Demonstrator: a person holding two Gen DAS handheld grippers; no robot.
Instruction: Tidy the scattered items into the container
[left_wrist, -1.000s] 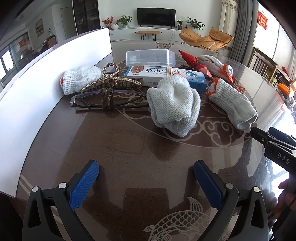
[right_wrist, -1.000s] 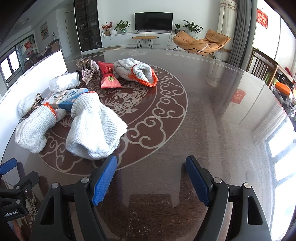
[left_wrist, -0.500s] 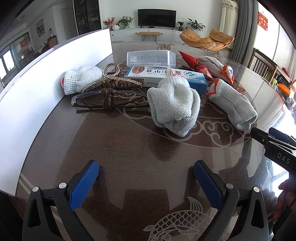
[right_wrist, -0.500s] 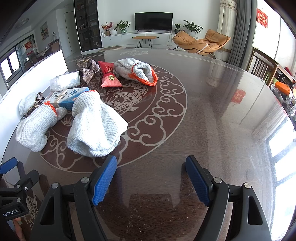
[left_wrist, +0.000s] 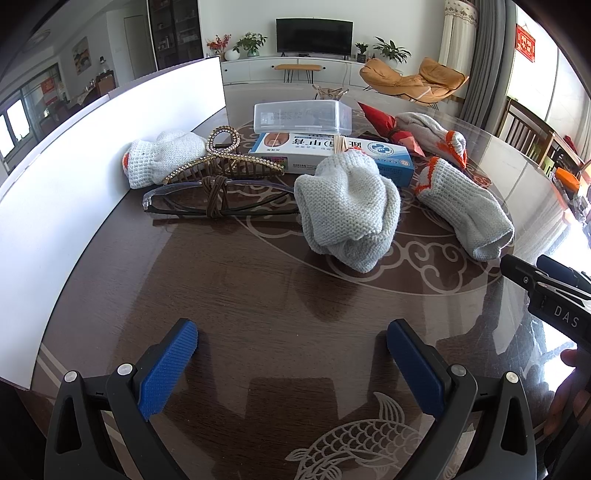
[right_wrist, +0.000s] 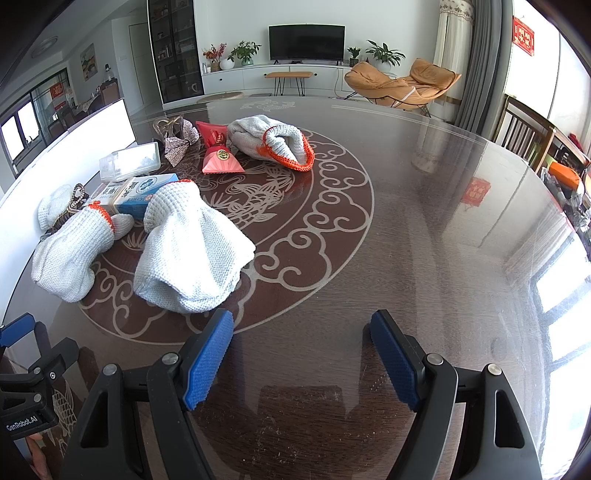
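Now we hold our left gripper (left_wrist: 291, 350) spread wide and empty over the dark table (left_wrist: 258, 295), our right gripper (right_wrist: 301, 354) likewise parted, knit gloves (left_wrist: 349, 210), medicine box (left_wrist: 332, 155), clear container (left_wrist: 301, 116) beyond, well apart.

A dark wooden table (left_wrist: 229, 295) under glass, patterned with pale cloud scrolls and a fish motif, carries scattered household items; a crumpled grey knitted glove (left_wrist: 347, 214) lies near the centre, a second orange-cuffed glove (left_wrist: 465, 210) to its right, a third glove (left_wrist: 162, 158) by the white board (left_wrist: 74, 173) along the left edge; clear-framed glasses (left_wrist: 221, 195) sit in front of a jewelled hair claw (left_wrist: 225, 162); behind, a blue-and-white medicine box (left_wrist: 306, 151), a clear plastic container (left_wrist: 301, 116) and a red pouch (right_wrist: 221, 157); a fourth glove (right_wrist: 273, 142) lies farther back.
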